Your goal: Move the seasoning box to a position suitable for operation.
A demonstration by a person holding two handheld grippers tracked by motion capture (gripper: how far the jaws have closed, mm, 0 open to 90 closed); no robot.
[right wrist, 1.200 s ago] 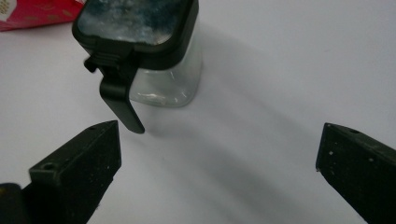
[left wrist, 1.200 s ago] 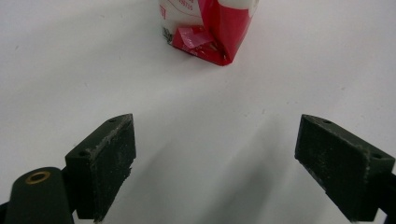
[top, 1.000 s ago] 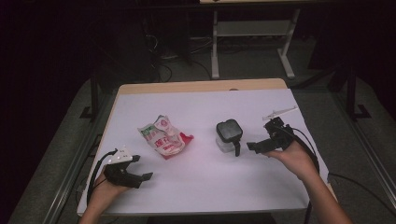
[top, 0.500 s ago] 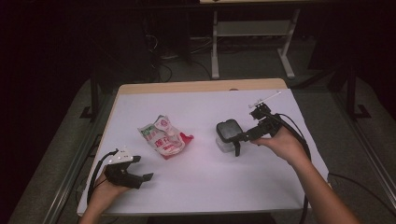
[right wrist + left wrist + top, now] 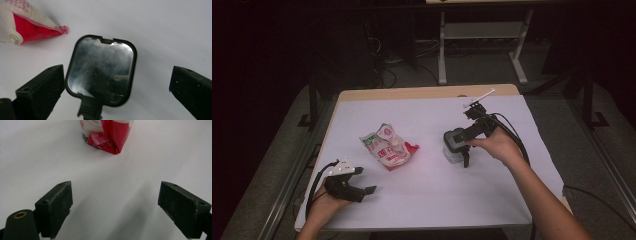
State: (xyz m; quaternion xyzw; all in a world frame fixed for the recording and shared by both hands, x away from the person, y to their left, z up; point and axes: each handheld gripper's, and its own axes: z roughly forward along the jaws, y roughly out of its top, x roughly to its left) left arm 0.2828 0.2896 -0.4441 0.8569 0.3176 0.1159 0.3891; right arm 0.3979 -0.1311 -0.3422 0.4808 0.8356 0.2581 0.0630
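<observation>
The right gripper (image 5: 460, 145) hovers over the small clear plastic container with a black-rimmed lid (image 5: 101, 72), jaws spread wide to either side of it (gripping nothing). The container stands on the white table (image 5: 492, 200), right of the crumpled red-and-white snack bag (image 5: 388, 147). The left gripper (image 5: 122, 212) rests wide open, empty

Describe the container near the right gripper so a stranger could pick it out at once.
On the white table, look right of centre, just in front of the right gripper. The container there is a small clear box with a black-rimmed, rounded-square lid. Its only neighbour, a crumpled red-and-white packet to its left, is soft and flat.
</observation>
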